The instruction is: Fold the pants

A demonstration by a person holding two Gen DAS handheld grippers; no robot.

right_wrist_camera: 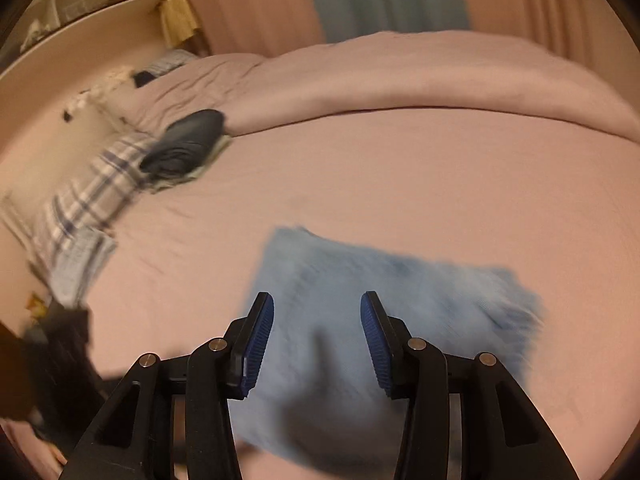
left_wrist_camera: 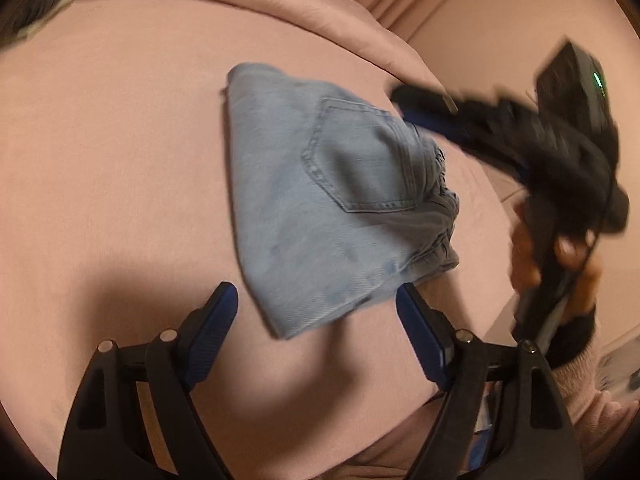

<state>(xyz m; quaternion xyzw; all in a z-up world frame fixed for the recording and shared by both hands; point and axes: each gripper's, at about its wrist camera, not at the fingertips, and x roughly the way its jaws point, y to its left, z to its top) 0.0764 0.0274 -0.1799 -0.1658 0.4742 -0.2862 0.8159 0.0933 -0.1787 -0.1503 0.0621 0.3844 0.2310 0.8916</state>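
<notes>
In the left wrist view, the pants (left_wrist_camera: 320, 200), made of soft light-blue denim, are seen folded into a small thick packet on the pink bed (left_wrist_camera: 120, 140). A stitched back pocket is shown on top. The left hand-held gripper (left_wrist_camera: 316, 304) is held wide open just above the packet's near corner, and nothing is gripped by its ribbed blue pads. The right hand-held gripper (left_wrist_camera: 424, 106) is seen blurred at the packet's far side.

In the right wrist view, the pants (right_wrist_camera: 400, 280) are blurred below the right hand-held gripper (right_wrist_camera: 317, 312), which is open and empty. A dark bundle (right_wrist_camera: 184, 140) and a checked pillow (right_wrist_camera: 88, 192) are seen farther off.
</notes>
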